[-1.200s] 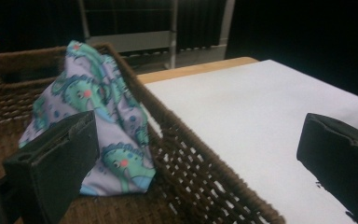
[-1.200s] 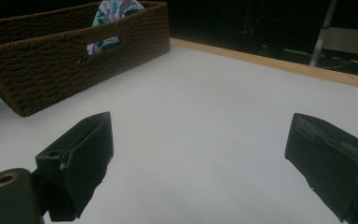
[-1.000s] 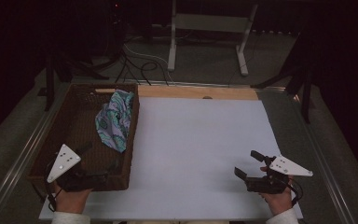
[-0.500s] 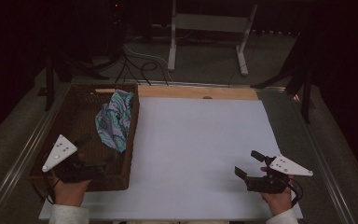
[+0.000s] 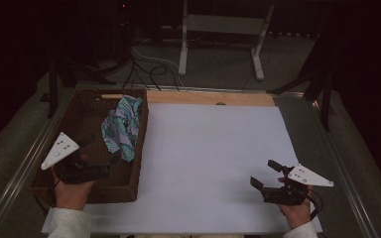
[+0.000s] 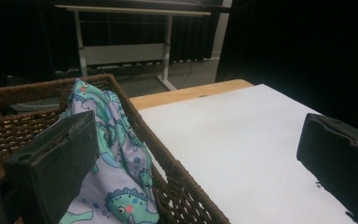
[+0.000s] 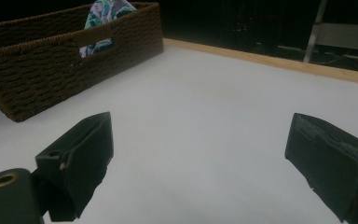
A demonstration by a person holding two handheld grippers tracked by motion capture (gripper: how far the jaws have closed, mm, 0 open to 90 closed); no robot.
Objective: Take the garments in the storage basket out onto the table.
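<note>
Two grippers are in the person's hands at the near edge of the table, well apart from each other. On the left side, the left gripper (image 5: 101,166) is held over the near part of the wicker basket (image 5: 135,171), inside its rim, and it points toward the patterned cloth (image 5: 121,126). In the left gripper view the jaws stand wide apart and hold nothing; one jaw is in front of the cloth (image 6: 114,172) and the other jaw is over the white table surface (image 6: 228,140), so the basket wall (image 6: 177,182) passes between them. It is not possible to tell from the pictures if the jaw touches the cloth or is only near it. The cloth is light purple and green with small cartoon animals printed on it; it lies inside the basket, piled up against the right wall, and its top reaches over the rim. The right gripper (image 5: 267,176) is over the white surface at the near right, with the grey three-cornered plate on its top. In the right gripper view its jaws are also wide open with nothing between them, and they point across the bare white surface toward the basket (image 7: 70,70), where a piece of the cloth (image 7: 107,11) is seen above the rim and through the handle hole.
</note>
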